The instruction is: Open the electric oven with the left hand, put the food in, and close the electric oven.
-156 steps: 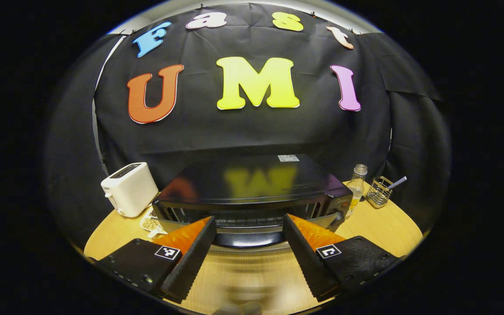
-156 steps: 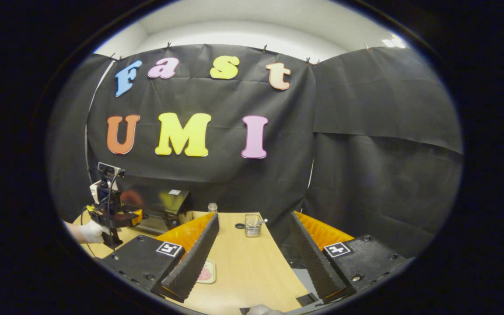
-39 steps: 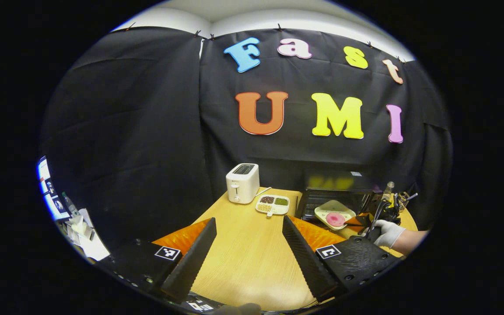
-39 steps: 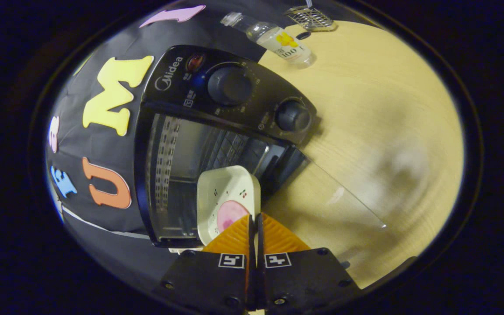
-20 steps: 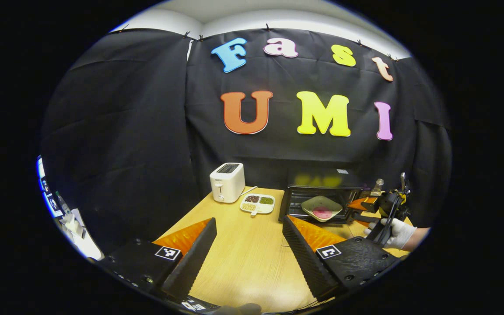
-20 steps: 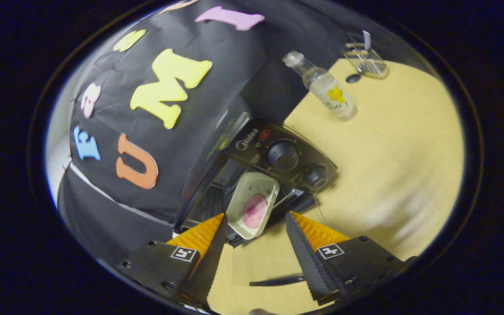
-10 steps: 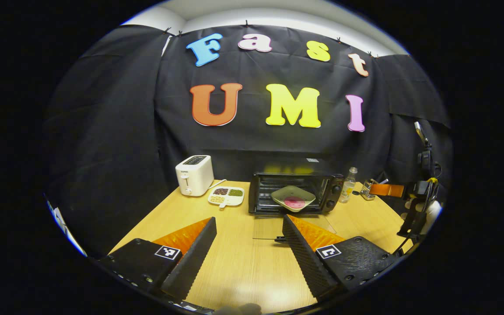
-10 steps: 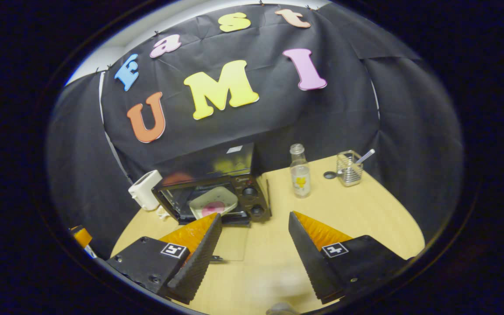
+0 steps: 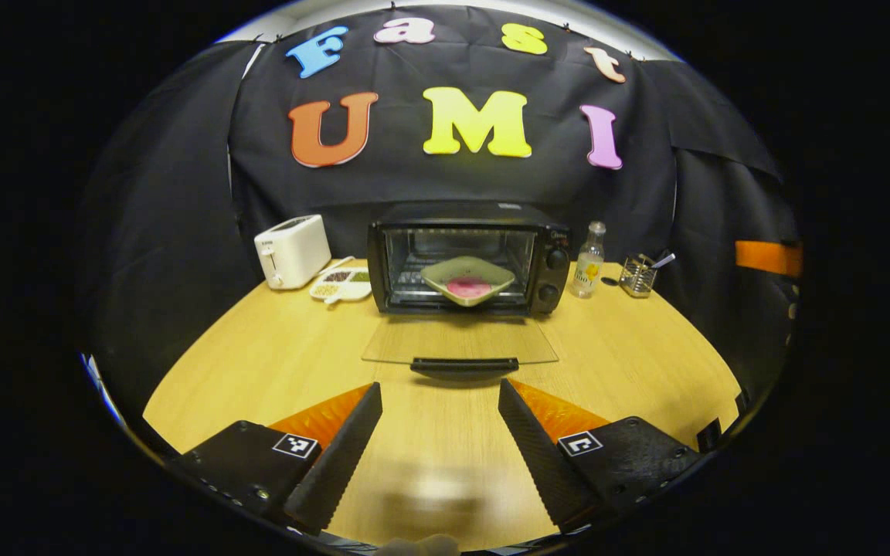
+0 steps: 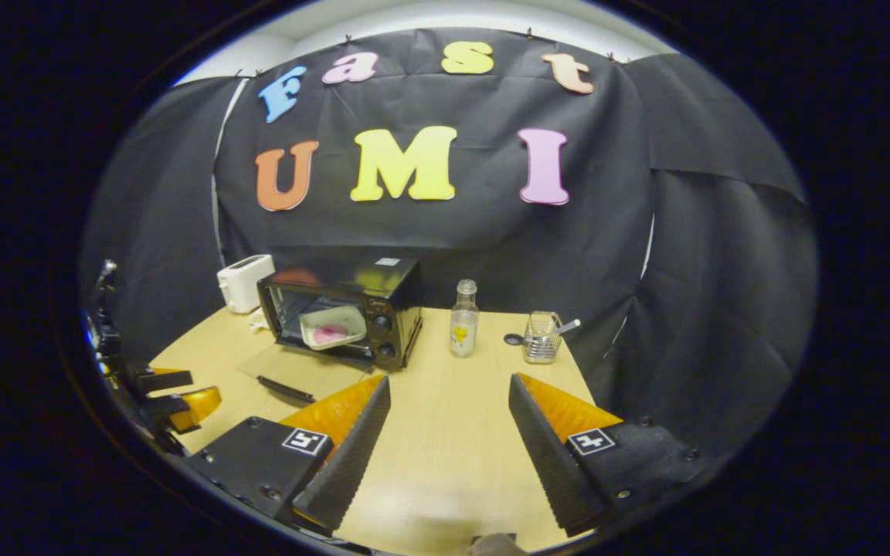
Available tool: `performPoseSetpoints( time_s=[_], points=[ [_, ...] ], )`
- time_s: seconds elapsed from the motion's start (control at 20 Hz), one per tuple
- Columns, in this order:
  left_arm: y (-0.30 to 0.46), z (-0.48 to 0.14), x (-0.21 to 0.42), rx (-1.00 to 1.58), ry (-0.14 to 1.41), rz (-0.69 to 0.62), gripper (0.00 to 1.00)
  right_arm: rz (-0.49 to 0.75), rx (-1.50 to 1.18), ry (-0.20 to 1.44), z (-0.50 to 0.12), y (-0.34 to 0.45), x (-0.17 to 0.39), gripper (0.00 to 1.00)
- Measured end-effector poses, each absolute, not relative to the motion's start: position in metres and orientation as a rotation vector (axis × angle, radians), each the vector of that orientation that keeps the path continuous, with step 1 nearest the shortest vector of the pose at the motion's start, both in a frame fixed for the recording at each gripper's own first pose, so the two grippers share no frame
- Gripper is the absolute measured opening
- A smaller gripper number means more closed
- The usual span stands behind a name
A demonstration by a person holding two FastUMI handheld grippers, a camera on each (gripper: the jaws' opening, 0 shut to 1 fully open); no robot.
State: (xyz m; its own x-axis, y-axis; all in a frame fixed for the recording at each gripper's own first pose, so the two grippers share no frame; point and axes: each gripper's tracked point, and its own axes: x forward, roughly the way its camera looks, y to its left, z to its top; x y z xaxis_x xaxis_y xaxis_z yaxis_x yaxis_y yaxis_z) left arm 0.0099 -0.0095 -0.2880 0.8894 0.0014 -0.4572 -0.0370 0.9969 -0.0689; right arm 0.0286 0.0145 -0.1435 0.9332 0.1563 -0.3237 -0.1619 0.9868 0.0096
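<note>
The black electric oven (image 9: 467, 259) stands at the back of the table, its glass door (image 9: 460, 349) folded down flat with the dark handle toward me. Inside, a pale plate (image 9: 467, 279) holding a pink piece of food rests on the rack. My left gripper (image 9: 440, 432) is open above the table, directly in front of the door handle and a short way back from it. In the right gripper view the oven (image 10: 344, 309) sits at the left with the plate (image 10: 332, 327) in it. My right gripper (image 10: 449, 440) is open over the table, well right of the oven.
A white toaster (image 9: 291, 250) and a divided dish of grains (image 9: 341, 283) sit left of the oven. A small bottle (image 9: 588, 259) and a wire holder (image 9: 636, 275) stand to its right. The wooden table (image 9: 259, 363) curves round at the front.
The right gripper let go of the plate inside the oven, opened and drew back to the right. The left gripper swung round to face the oven door and came closer to it.
</note>
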Motion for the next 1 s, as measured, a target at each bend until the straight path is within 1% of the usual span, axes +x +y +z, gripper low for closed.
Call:
performPoseSetpoints(
  time_s=[0.15, 0.25, 0.4, 0.65, 0.85, 1.0],
  points=[
    [-0.039, -0.317, 0.022, -0.069, 0.513, 0.023, 0.97, 0.188, -0.041, 0.351, -0.144, -0.004, 0.015, 0.99],
    [-0.051, -0.338, 0.033, -0.072, 0.544, 0.012, 0.97, 0.171, -0.039, 0.358, -0.142, -0.015, 0.013, 0.99],
    [-0.050, -0.370, 0.053, -0.081, 0.596, -0.001, 0.97, 0.096, -0.036, 0.371, -0.139, -0.030, 0.013, 0.99],
    [-0.036, -0.398, 0.089, -0.050, 0.618, -0.029, 0.97, -0.021, -0.026, 0.372, -0.124, -0.035, 0.005, 0.99],
    [-0.036, -0.408, 0.104, -0.037, 0.630, -0.054, 0.97, -0.085, -0.005, 0.368, -0.115, -0.029, 0.000, 0.99],
    [-0.036, -0.405, 0.119, -0.003, 0.598, -0.068, 0.97, -0.112, -0.028, 0.378, -0.116, -0.023, -0.003, 0.99]
  ],
)
